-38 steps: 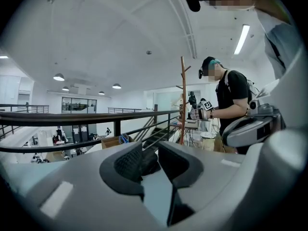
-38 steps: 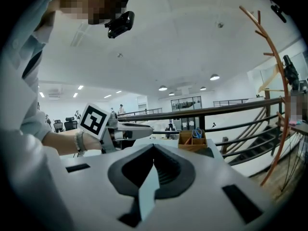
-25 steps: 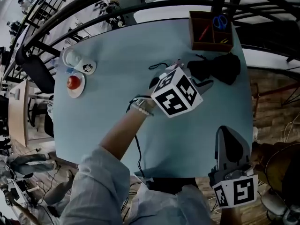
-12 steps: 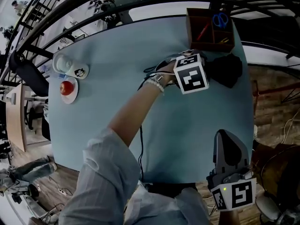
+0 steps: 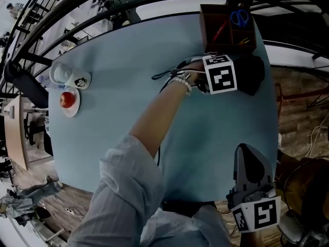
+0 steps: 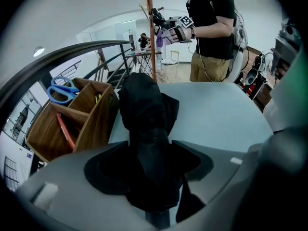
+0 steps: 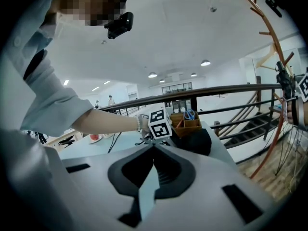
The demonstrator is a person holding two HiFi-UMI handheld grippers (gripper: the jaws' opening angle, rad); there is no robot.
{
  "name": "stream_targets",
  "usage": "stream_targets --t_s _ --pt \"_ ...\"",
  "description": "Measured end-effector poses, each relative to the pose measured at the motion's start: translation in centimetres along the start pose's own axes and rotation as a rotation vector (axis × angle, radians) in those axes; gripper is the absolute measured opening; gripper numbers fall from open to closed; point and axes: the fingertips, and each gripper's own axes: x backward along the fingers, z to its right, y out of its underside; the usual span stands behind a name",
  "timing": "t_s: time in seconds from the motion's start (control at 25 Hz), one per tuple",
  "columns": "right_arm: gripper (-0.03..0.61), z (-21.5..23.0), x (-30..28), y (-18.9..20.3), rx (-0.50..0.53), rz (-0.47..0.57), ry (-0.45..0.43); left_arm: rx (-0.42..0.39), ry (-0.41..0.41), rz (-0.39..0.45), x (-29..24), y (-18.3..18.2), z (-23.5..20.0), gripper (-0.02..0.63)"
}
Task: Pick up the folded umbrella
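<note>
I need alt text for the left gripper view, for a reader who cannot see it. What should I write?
A black folded fabric umbrella lies on a pale blue table between the open jaws of the left gripper, which have just been opening. At left stands a brown wooden organiser box holding blue-handled scissors.

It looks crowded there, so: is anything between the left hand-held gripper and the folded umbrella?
Nothing visible. The jaws of the left hand-held gripper have just been opening, and the folded umbrella already sits between them. The wooden organizer stands just beside it, not in the way.
</note>
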Motion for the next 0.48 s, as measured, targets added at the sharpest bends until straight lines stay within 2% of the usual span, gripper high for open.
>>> stream_targets --t_s 0.16,0.32,0.48 --pt "0.000 0.0 0.0 0.3 -0.005 -0.003 0.003 0.001 -0.026 -0.021 -0.8 0.2 -0.1 0.263" --pt "0.000 -0.4 0.1 0.4 -0.007 -0.006 0.000 -0.032 -0.102 -0.051 -1.6 0.4 -0.3 0.262" --pt "0.000 -0.9 0.1 0.6 -0.003 0.000 -0.006 -0.046 -0.169 -0.023 -1.7 0.5 -0.7 0.262"
